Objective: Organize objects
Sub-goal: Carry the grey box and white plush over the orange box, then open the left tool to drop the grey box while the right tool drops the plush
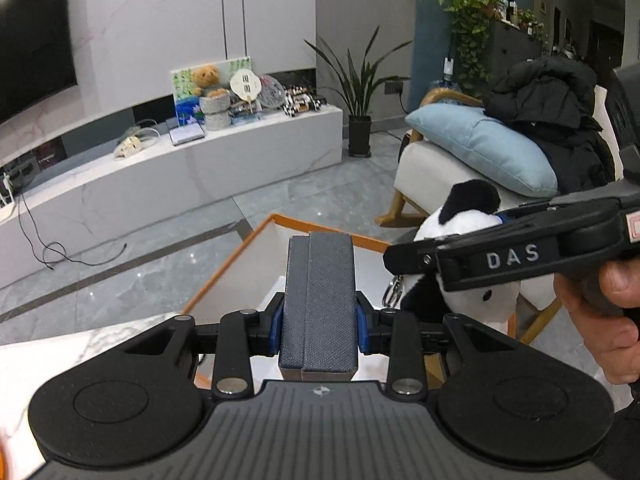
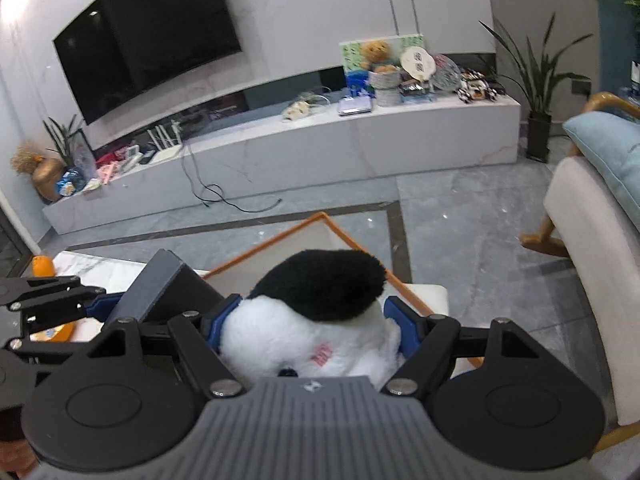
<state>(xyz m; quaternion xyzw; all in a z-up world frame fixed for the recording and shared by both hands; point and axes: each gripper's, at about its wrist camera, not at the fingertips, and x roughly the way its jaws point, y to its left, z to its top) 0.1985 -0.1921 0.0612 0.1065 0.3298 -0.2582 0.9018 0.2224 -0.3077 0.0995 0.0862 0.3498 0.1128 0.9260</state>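
The left tongs [image 1: 320, 308] are clamped on a dark gray box [image 1: 320, 300]. The box stands up between the blue pads and sticks out past them. The right tongs [image 2: 316, 320] are clamped on a black and white toy panda [image 2: 316, 320], one blue pad pressing on each side of its soft body. Its black part points away from the camera.

In the left view, a hand [image 1: 600, 312] grips the right tongs [image 1: 440, 264], which reach in from the right side with the panda [image 1: 468, 248] held just beside the box. Both tongs point down a bit.

Under both things sits a white tray with an orange rim [image 2: 280, 240]. It rests on the white marble tabletop [image 1: 48, 356]. The tray looks bare inside where it shows.

Past the tray's far edge is open gray floor [image 2: 460, 208], then a long white TV shelf [image 2: 360, 140]. A cream chair [image 2: 592, 248] with a blue pillow [image 1: 480, 144] stands close on the right.
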